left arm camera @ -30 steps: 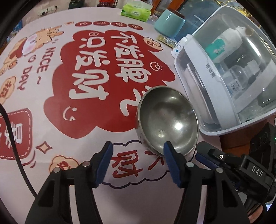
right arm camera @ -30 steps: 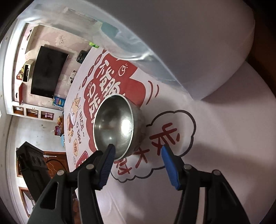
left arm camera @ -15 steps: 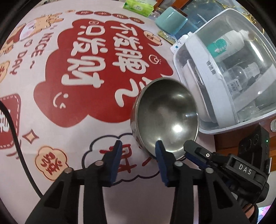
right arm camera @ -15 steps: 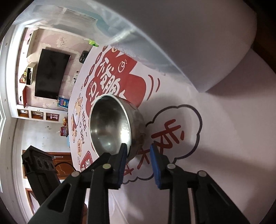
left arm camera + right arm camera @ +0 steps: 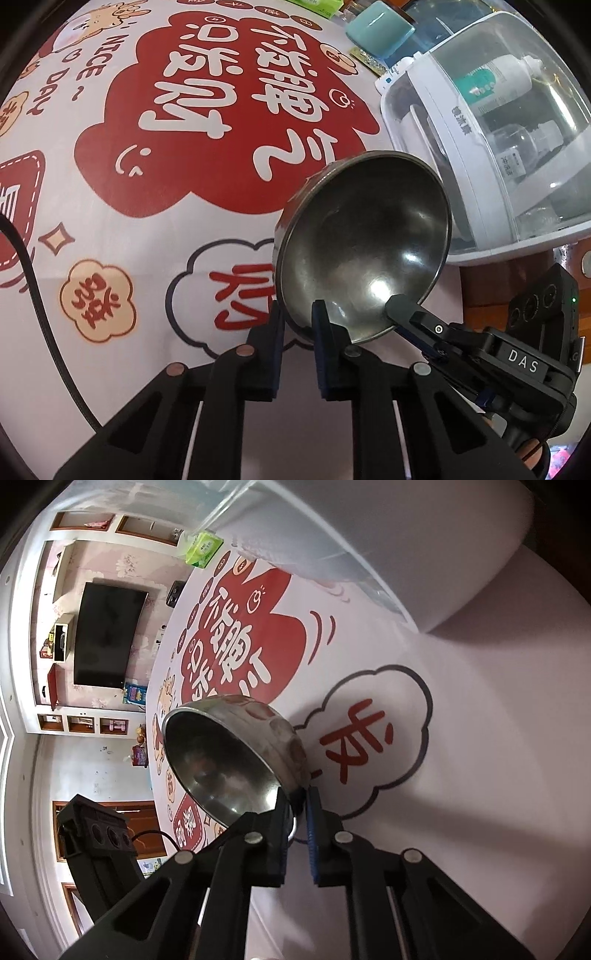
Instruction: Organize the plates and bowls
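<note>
Round stainless-steel bowl [image 5: 364, 240] sits tilted over the red-and-white printed tablecloth [image 5: 147, 221], white dish cabinet [image 5: 480, 129] at its 2 o'clock. Left gripper [image 5: 297, 317] and right gripper [image 5: 297, 805] both pinch its rim.

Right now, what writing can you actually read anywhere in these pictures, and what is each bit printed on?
"NICE DAY~": on the printed tablecloth, beside the cartoon animal.
"DAS": on the right gripper, on its black body.
Large white and red Chinese characters: on the tablecloth, clear, but I won't transcribe them.
Labels on the bottles inside the white sterilizer box, and its grey logo: too small.
Steel bowl: no writing.
</note>
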Motion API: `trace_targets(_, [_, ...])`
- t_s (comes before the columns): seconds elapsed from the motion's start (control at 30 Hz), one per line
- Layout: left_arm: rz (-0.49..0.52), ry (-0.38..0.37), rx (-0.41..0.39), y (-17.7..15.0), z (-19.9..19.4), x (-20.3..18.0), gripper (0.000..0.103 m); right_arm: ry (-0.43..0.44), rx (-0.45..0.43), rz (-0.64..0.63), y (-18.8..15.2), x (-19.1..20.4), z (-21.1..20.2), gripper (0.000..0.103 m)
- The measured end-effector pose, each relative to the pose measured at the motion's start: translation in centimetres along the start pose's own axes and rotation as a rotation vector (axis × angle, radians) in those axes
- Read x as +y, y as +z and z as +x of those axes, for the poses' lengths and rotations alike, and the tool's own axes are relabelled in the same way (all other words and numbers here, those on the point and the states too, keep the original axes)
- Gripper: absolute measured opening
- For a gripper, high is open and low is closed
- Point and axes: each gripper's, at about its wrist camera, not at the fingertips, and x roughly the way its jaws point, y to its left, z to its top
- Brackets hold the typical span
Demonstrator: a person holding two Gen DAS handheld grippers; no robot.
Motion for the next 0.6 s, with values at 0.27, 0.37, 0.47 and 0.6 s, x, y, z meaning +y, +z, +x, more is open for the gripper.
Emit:
trace_targets(0.27, [-0.013,-0.004,0.014,-1.9,-0.9,0.1,0.013,0.004,0.03,0.022,-1.0,-0.3,-0.1,0.008])
trace_targets(0.37, [-0.019,-0.01,0.018,-2.7,-1.7,0.3,0.013,0.007,0.04,0.021,-1.5,-0.3,-0.3,0.008])
trace_targets(0.47, [-0.018,-0.009,0.018,-3.3,-2.3,0.2,0.013,0.009,0.049,0.008,-2.1,0.0,-0.7,0.008])
trace_targets(0.6, [-0.01,0.0,0.012,-4.0,-3.1,-0.1,0.013,0.016,0.055,-0.005,-3.2,0.1,-1.6,0.009])
